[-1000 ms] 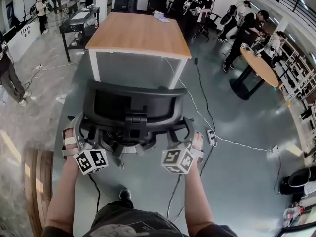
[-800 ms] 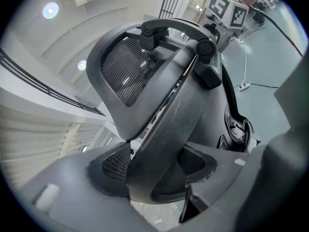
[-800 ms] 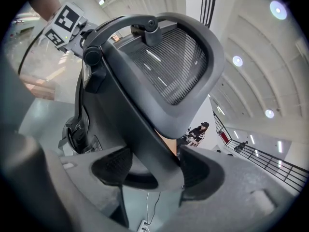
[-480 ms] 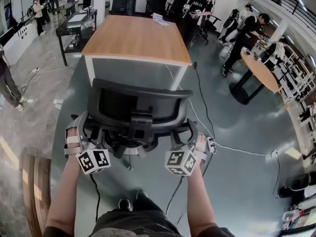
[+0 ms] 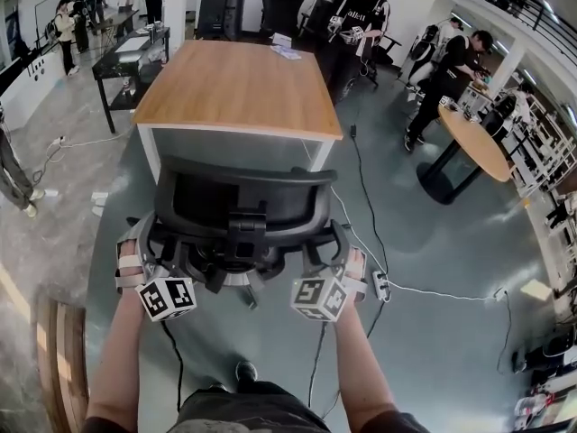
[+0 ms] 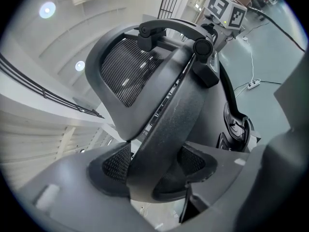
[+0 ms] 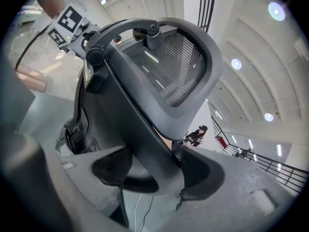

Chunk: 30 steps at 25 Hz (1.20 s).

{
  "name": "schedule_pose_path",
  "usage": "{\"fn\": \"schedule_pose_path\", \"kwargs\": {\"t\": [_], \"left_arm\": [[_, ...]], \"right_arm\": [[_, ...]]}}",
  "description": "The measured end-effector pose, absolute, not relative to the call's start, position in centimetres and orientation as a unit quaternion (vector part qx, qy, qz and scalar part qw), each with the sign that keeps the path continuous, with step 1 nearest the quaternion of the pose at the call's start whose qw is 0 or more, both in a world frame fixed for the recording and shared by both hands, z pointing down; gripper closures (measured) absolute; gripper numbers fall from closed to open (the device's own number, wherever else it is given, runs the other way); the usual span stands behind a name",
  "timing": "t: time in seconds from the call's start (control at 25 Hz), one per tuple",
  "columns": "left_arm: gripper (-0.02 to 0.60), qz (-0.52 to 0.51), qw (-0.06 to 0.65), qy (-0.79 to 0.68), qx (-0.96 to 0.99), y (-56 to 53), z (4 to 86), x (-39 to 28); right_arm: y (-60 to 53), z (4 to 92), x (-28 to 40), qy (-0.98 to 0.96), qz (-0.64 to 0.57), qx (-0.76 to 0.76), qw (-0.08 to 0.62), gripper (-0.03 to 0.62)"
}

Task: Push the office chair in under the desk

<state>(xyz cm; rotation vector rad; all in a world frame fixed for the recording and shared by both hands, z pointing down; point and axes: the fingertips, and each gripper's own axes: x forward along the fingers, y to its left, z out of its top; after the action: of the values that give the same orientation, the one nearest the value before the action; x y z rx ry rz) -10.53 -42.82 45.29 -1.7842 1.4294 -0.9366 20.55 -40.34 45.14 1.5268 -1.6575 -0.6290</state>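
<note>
A black mesh-back office chair (image 5: 236, 207) stands just in front of the wooden desk (image 5: 236, 84), its backrest top close to the desk's near edge. My left gripper (image 5: 144, 246) is at the left side of the chair's back frame, my right gripper (image 5: 343, 246) at the right side. In the left gripper view the left gripper (image 6: 154, 166) has its pads (image 6: 117, 163) closed on a curved black frame bar (image 6: 171, 115). In the right gripper view the right gripper (image 7: 154, 170) likewise clamps the opposite frame bar (image 7: 140, 129). The chair's seat and wheels are mostly hidden.
Cables and a power strip (image 5: 380, 285) lie on the floor to the chair's right. A round wooden table (image 5: 473, 123) stands at the right, a black desk (image 5: 135, 48) at the far left. Several people (image 5: 361, 16) stand beyond the desk. Wooden boards (image 5: 59, 350) lie at the lower left.
The chair and both grippers have moved forward toward the desk, and the backrest is now nearer its front edge. Both grips have stayed as they were.
</note>
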Motion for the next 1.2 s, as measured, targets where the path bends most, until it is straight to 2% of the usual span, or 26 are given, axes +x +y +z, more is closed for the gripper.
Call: {"fn": "schedule_pose_path", "kwargs": {"t": [0.76, 1.2], "left_arm": [[0.259, -0.347, 0.341, 0.544, -0.684, -56.2, 44.6, -9.2], [0.258, -0.333, 0.347, 0.532, -0.697, -65.0, 44.5, -11.0]], "right_arm": [[-52.6, 44.5, 21.8, -0.645, -0.253, 0.609, 0.385, 0.306], [-60.3, 44.6, 19.9, -0.631, -0.246, 0.624, 0.39, 0.306]]}}
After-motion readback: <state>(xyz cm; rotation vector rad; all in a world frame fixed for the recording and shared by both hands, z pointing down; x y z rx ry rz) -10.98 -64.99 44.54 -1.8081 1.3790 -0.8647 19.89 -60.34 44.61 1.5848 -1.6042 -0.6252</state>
